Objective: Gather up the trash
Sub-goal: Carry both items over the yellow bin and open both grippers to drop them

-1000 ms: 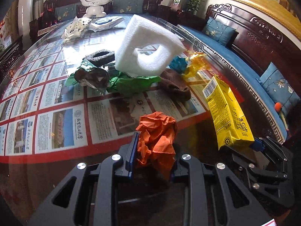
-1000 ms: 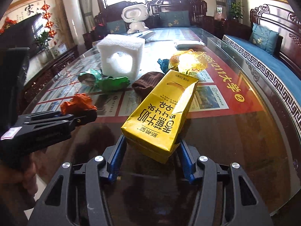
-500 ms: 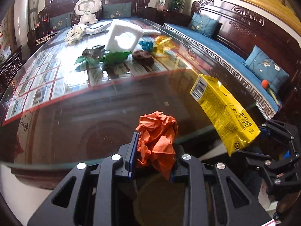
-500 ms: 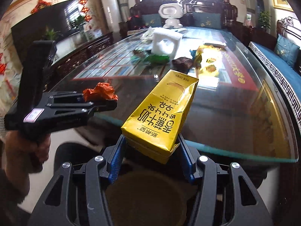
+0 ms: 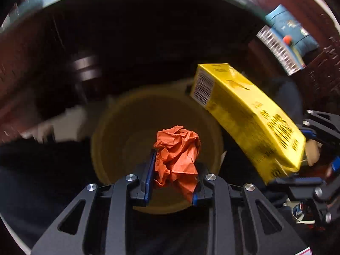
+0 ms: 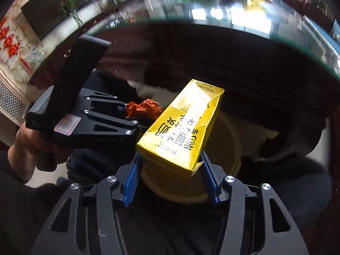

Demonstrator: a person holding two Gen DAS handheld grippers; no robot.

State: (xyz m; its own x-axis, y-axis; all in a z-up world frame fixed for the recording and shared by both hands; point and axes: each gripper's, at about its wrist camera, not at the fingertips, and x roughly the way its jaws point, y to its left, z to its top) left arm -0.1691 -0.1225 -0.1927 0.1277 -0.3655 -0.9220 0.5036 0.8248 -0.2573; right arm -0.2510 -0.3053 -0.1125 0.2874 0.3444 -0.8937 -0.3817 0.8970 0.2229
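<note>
Hovering above a yellow bin [image 5: 119, 127] beside the glass table [image 6: 212, 17], the left gripper [image 5: 173, 182] is clamped on a crumpled orange paper ball [image 5: 177, 155] while the right gripper [image 6: 172, 180] squeezes a yellow drink carton [image 6: 184, 127]. Both pieces are lifted but not yet dropped (more litter shows blurred on the tabletop). The carton's long axis tilts up and away from its claw, base end gripped, over the bin's rim.

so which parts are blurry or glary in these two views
Left wrist view: background smeared by motion, while the crumpled orange paper ball and yellow drink carton stay fairly sharp. Right wrist view: window glare streaks the glass tabletop edge, a bright highlight washes out the carton's top, and the fisheye bends the rim.
</note>
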